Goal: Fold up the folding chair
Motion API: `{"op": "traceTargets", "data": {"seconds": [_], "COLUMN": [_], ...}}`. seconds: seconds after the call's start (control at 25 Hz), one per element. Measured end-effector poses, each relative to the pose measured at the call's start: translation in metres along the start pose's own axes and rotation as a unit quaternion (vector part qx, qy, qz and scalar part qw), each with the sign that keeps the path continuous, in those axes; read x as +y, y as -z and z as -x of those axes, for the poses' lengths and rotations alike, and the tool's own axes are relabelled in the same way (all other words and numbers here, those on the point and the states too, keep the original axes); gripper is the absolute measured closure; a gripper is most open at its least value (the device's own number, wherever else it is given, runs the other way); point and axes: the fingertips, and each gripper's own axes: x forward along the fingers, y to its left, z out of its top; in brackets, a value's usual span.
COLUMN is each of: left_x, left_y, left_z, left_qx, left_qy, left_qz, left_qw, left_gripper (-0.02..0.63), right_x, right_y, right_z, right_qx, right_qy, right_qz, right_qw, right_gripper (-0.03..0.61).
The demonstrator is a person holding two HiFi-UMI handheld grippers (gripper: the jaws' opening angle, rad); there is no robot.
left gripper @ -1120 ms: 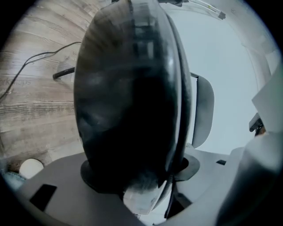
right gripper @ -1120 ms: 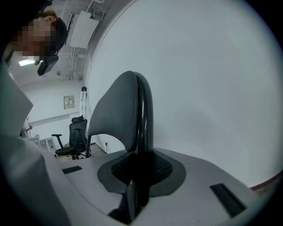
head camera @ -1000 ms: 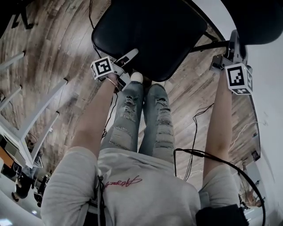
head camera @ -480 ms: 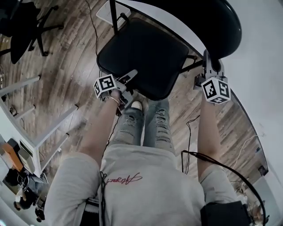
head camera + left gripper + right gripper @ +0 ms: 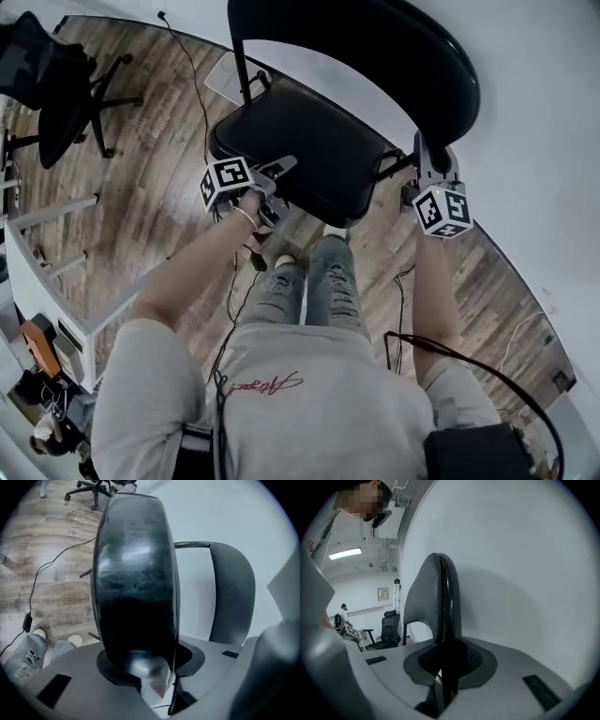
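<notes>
Nearest me, just past my legs (image 5: 314,291), the left claw (image 5: 278,169) has the front edge of the seat (image 5: 281,122) between its jaws, and they are closing on the padding. A little farther off, the right claw (image 5: 421,155) is pinched tight on the thin side edge of the backrest (image 5: 375,52). The folding chair (image 5: 323,155) stands on the wood floor (image 5: 159,141) against the white wall (image 5: 544,112), not yet folded.

I reckon the right claw should hold the backrest steady. The left should swing the seat edge up toward it, following the hinge's arc and gripping deep so the padding can't slip.

I count one folding chair, two claws, and one wheeled office chair (image 5: 52,89) farther off.
</notes>
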Motion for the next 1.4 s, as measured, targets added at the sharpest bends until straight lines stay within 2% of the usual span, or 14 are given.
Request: {"op": "traceTargets", "data": {"seconds": [0.24, 0.4, 0.56, 0.76, 1.0, 1.16, 1.4], "left_x": [-0.072, -0.105, -0.123, -0.141, -0.158, -0.17, -0.175], "left_y": [-0.016, -0.03, -0.041, -0.049, -0.054, -0.059, -0.065], "left_z": [-0.025, -0.045, -0.062, -0.077, -0.096, -0.113, -0.127], "left_qx": [-0.023, -0.056, -0.097, -0.148, -0.18, -0.187, -0.186], "left_qy": [0.003, -0.038, -0.081, -0.086, -0.12, -0.126, -0.183], "left_qz": [-0.006, 0.009, -0.001, 0.03, 0.013, 0.024, 0.008], "left_qw": [0.9997, 0.9977, 0.992, 0.9848, 0.9762, 0.9739, 0.9653], "left_gripper": [0.464, 0.466, 0.474, 0.472, 0.472, 0.453, 0.454], "right_x": [-0.008, -0.011, -0.012, -0.012, -0.016, -0.018, -0.018], "right_y": [-0.021, -0.027, -0.024, -0.026, -0.031, -0.034, -0.036], "right_z": [-0.007, -0.012, -0.01, -0.012, -0.016, -0.018, -0.02], "right_qx": [-0.016, -0.011, -0.006, -0.008, -0.005, -0.002, 0.007], "right_qy": [0.002, 0.007, 0.01, 0.023, 0.03, 0.031, 0.037], "right_qz": [0.013, 0.01, 0.009, 0.016, 0.027, 0.038, 0.048], "right_qw": [1.0, 1.0, 1.0, 1.0, 0.999, 0.999, 0.998], "right_gripper": [0.517, 0.517, 0.518, 0.52, 0.52, 0.519, 0.519]}}
